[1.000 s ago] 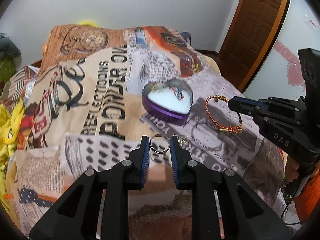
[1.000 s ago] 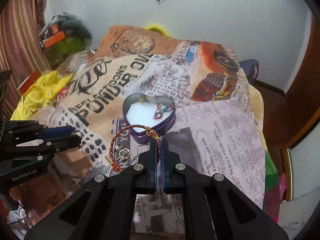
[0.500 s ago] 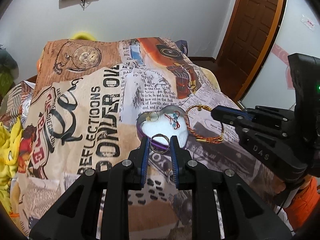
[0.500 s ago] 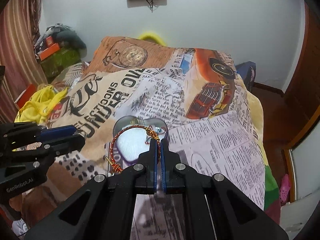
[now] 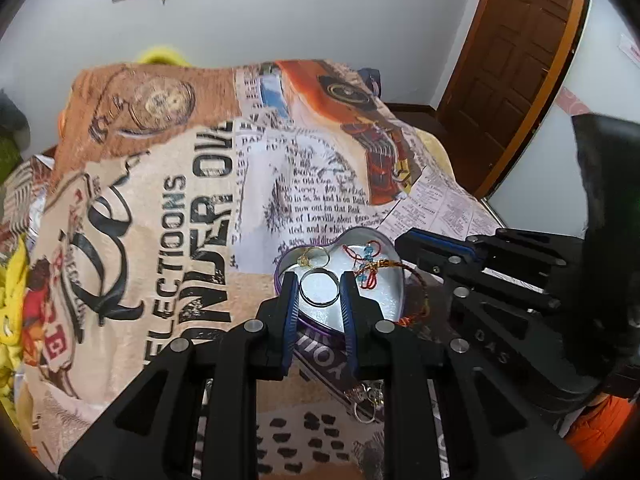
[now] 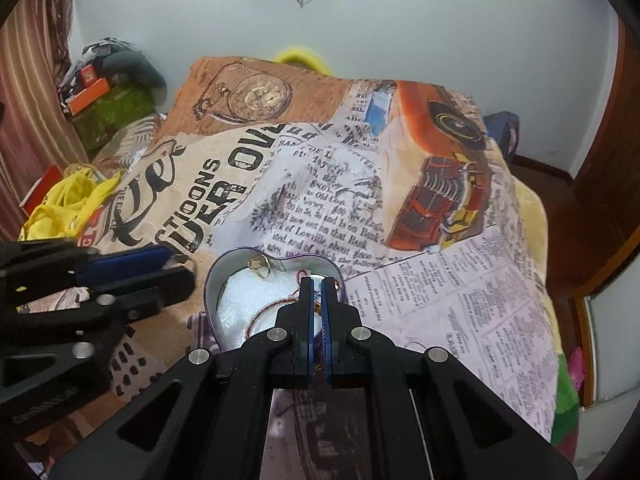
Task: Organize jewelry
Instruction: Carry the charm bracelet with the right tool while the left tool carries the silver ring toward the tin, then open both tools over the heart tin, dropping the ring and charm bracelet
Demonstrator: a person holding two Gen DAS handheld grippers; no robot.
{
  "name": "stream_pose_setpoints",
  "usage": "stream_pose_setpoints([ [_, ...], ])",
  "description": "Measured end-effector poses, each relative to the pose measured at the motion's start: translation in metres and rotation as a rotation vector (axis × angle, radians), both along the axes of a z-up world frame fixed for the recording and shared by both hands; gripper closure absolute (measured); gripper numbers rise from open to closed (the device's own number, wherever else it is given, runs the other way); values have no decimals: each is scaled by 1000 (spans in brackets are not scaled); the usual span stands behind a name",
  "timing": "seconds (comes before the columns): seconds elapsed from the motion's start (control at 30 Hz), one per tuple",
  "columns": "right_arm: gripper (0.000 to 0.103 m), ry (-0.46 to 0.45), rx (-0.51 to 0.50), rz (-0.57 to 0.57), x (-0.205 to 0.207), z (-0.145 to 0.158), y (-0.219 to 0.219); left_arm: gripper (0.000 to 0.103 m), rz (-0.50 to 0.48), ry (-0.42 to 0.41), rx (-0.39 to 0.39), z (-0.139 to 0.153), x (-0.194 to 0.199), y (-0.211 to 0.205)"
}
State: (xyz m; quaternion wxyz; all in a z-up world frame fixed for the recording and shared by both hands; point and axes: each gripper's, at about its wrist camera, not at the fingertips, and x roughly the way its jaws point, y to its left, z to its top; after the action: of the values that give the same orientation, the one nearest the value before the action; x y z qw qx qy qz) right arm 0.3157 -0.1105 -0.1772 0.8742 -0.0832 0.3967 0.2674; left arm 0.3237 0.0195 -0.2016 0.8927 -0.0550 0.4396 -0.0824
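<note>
A purple heart-shaped tin [image 5: 394,300] [image 6: 211,280] with a white lining sits on the printed blanket. A gold ring [image 5: 314,258] [image 6: 261,266] and a red-and-blue charm [image 5: 366,258] lie inside it. My left gripper [image 5: 319,290] is shut on a silver ring [image 5: 310,302] and holds it over the tin. My right gripper [image 6: 317,292] is shut on a red-and-gold cord bracelet [image 5: 420,280] [image 6: 260,314], which hangs over the tin's right side. The right gripper also shows at the right of the left wrist view [image 5: 440,256].
A few more small rings [image 5: 366,400] lie on the blanket in front of the tin. The printed blanket [image 6: 360,200] covers a bed. Yellow cloth [image 6: 68,204] lies at its left edge. A wooden door [image 5: 516,60] stands at the far right.
Both grippers moved forward to the tin. The silver ring went from short of the tin to over it, and the bracelet came from the blanket's right side to over the tin.
</note>
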Motion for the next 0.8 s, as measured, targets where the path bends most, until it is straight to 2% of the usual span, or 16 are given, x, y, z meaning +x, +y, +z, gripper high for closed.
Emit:
stream_pose_setpoints([
  [0.2,100,25,6,22,6,-4,2,83,-18,48,-26,-16,7,0],
  [0.63,98,68,32,28,-1,5,-12,83,-43,65,-13,-17,9,-7],
  [0.8,97,46,2,6,-9,10,-19,83,-40,62,-15,-11,-1,-6],
])
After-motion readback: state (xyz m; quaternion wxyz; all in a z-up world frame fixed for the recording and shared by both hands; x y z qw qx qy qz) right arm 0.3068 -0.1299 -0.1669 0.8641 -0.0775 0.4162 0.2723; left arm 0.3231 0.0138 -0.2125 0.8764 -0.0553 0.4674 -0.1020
